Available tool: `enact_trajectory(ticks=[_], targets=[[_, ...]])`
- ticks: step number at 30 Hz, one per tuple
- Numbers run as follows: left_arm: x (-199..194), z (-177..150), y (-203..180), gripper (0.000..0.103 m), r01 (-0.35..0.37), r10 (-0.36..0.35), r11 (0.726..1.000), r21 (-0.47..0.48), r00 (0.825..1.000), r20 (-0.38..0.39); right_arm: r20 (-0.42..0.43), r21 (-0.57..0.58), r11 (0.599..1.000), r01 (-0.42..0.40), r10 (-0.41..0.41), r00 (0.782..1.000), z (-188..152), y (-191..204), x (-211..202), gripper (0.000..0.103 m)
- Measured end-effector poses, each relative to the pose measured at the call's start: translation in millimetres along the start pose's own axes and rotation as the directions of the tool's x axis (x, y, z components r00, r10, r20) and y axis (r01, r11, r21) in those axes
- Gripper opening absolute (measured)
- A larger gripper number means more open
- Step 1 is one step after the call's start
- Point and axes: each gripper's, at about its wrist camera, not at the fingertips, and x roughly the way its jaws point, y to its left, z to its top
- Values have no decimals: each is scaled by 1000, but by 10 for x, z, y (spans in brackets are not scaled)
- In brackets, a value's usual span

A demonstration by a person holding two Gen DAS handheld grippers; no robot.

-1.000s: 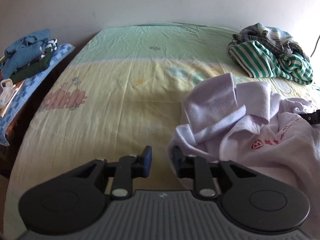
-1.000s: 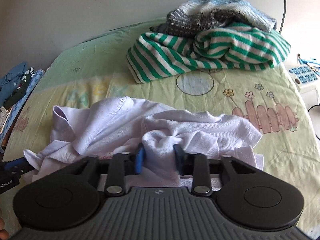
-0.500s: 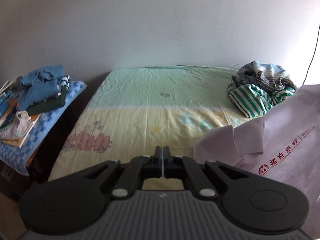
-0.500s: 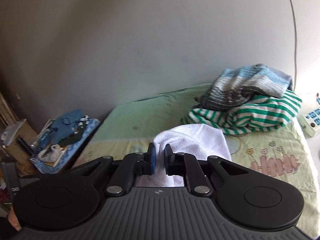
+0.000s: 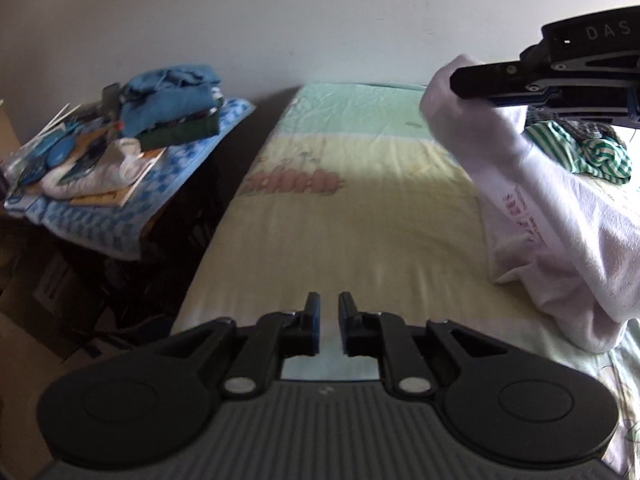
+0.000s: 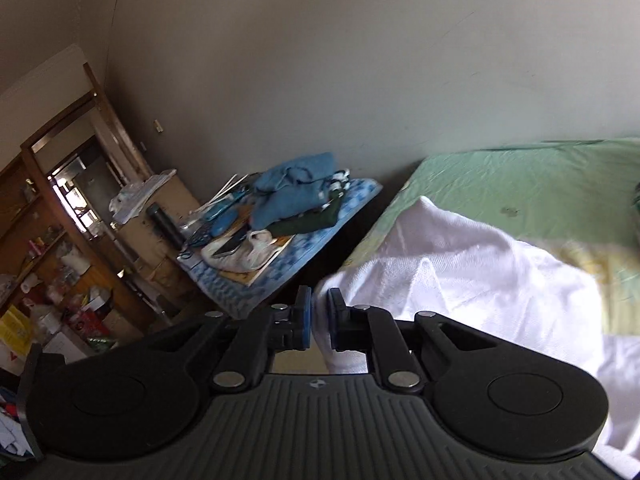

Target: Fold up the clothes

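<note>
Bed sheet (image 5: 360, 240): pale yellow near edge, mint green far end, pink-brown fence print between. Shirt (image 5: 560, 216): white-lilac, small red print. Garment at bed's far right corner (image 5: 592, 152): green-white stripes. Side stand cloth (image 5: 100, 220): blue-white checks; on it, blue folded clothes (image 5: 172, 92) over dark green. Both grippers black; fingers (image 5: 316, 320) blue-padded.

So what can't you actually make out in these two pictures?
- White shirt: its lower end runs off the left wrist view's right edge.
- Its red print: too blurred to read.
- Striped clothes: partly hidden by the right tool and shirt.
- Shelf items, right wrist view: too small.
</note>
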Motion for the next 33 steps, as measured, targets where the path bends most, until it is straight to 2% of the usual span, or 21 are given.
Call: enact_trajectory(ticks=[1,4,6,8,10,11,12,14,16,18,19,21,23,25,28,31,32,33], targets=[[-14,-44,91,13,-14,14,1000,-16,1000,-7,-17,1,999,-32,32,999,-42,94,128,3],[-29,-136,295,12,-42,41,998,-53,999,-27,-67,-52,998,-47,44,997,-187,387,415,2],[-27,-162,338,12,-34,32,998,-59,999,-28,-71,-57,998,0,-4,997,-247,446,474,7],[17,-143,303,13,-2,0,998,-60,999,-33,-55,-63,996,68,-71,996,-298,315,293,9],[92,-94,201,19,36,-37,998,-51,999,-32,-39,-68,989,135,-138,990,-349,180,105,21],[140,-68,120,21,61,-62,997,-47,998,-32,-32,-78,973,216,-219,975,-378,50,-41,32],[190,-41,35,25,87,-88,995,-43,996,-34,-29,-73,956,283,-285,958,-404,-101,-189,39],[310,23,-159,35,136,-138,990,-40,989,-46,-35,-10,901,434,-434,900,-515,-551,-645,39],[454,85,-372,48,181,-184,983,-38,980,-76,-57,76,814,575,-572,818,-652,-922,-1117,42],[586,140,-528,55,188,-191,981,-38,978,-86,-90,179,729,660,-656,749,-811,-1177,-1574,51],[652,167,-604,60,190,-192,981,-39,977,-90,-111,231,683,693,-689,716,-914,-1245,-1831,52],[783,228,-727,64,181,-183,983,-36,978,-99,-147,301,622,723,-718,680,-1069,-1375,-2105,53],[906,298,-756,69,171,-175,984,-44,977,-119,-155,359,604,712,-713,683,-1159,-1502,-2195,57],[1008,369,-766,75,164,-171,984,-65,976,-135,-152,412,578,704,-718,679,-1210,-1619,-2209,60],[1069,465,-744,77,175,-193,976,-130,971,-143,-162,452,546,706,-728,667,-1184,-1777,-2148,62],[1097,524,-741,77,185,-216,963,-194,964,-154,-176,457,557,693,-708,684,-1161,-1912,-2074,65],[1106,529,-776,75,169,-199,968,-188,967,-159,-171,450,564,693,-706,687,-1156,-1926,-2072,67],[1114,532,-817,68,148,-178,973,-176,970,-165,-167,442,572,691,-705,689,-1151,-1938,-2071,67]])
